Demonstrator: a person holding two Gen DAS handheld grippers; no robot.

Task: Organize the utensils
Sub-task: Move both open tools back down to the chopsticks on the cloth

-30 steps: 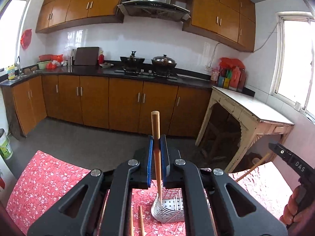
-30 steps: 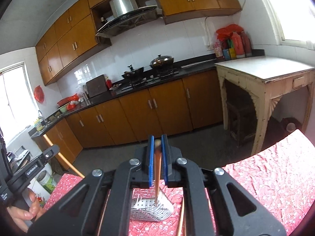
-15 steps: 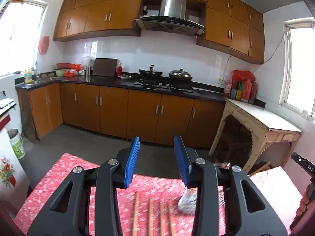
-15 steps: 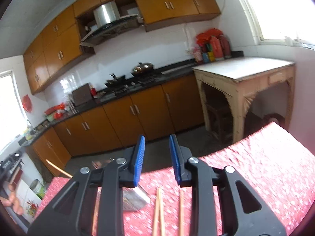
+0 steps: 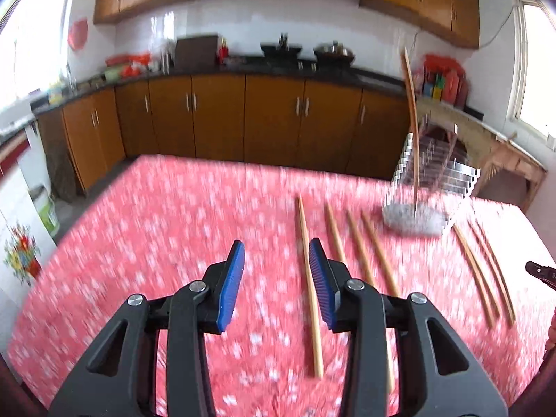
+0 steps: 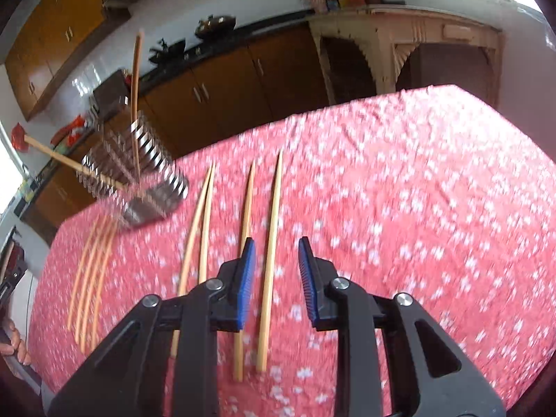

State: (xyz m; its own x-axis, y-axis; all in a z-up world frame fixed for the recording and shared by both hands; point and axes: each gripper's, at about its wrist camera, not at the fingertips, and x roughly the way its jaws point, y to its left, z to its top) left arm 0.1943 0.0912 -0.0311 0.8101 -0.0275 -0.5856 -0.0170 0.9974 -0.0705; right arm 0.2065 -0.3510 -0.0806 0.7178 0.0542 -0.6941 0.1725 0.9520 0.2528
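I am working over a red flowered tablecloth [image 5: 173, 215] in a kitchen. My left gripper [image 5: 276, 279] is gaping, empty; my right gripper [image 6: 274, 278] is closing, straddling one chopstick [image 6: 271, 264] without touching it. A neighbouring stick could get pinched too. The rack [image 6: 139, 173] is standing far left.

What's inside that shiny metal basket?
The metal basket holds two wooden chopsticks poking out the top. Motion blur hides whether anything small lies at its bottom.

left tool [image 5: 276, 274] – tilted down, jaws apart | right tool [image 6: 276, 271] – tilted down, jaws closing, empty
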